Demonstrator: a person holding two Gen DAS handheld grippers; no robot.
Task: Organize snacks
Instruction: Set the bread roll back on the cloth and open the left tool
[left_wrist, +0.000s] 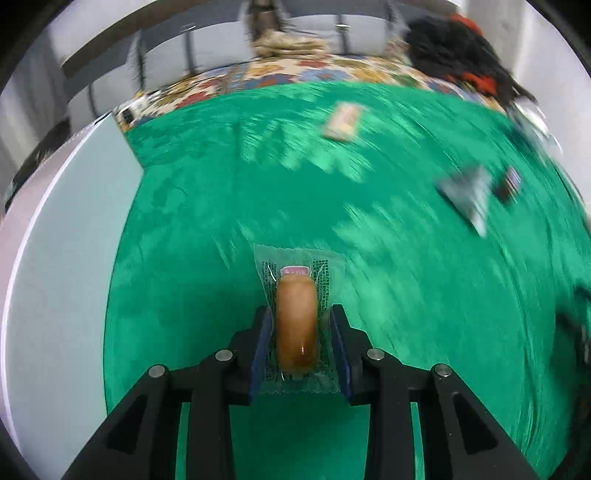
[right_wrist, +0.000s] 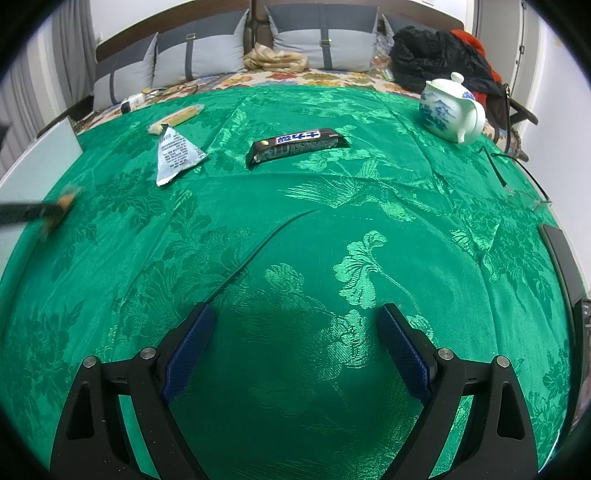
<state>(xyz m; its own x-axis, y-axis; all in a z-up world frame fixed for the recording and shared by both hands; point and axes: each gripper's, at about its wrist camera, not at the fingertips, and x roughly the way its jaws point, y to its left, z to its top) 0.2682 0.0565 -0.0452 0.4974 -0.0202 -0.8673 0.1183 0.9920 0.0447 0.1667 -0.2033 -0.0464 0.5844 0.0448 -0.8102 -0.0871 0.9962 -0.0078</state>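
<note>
My left gripper (left_wrist: 298, 317) is shut on a wrapped sausage (left_wrist: 296, 321) in clear plastic, held above the green tablecloth (left_wrist: 221, 221). The left wrist view is motion-blurred. My right gripper (right_wrist: 295, 317) is open and empty over the cloth. Ahead of it lie a black chocolate bar (right_wrist: 297, 144), a grey triangular snack packet (right_wrist: 176, 153) and a long yellow wrapped snack (right_wrist: 177, 117). The left gripper with the sausage shows blurred at the far left of the right wrist view (right_wrist: 61, 205). The blurred left wrist view shows the yellow snack (left_wrist: 341, 122), the grey packet (left_wrist: 467, 192) and the chocolate bar (left_wrist: 509, 184).
A pale box (left_wrist: 66, 240) stands at the table's left edge, also in the right wrist view (right_wrist: 37, 166). A white and blue teapot (right_wrist: 450, 109) stands at the far right, with eyeglasses (right_wrist: 517, 184) nearer. A sofa with cushions (right_wrist: 199, 51) and dark clothes (right_wrist: 439, 55) is behind.
</note>
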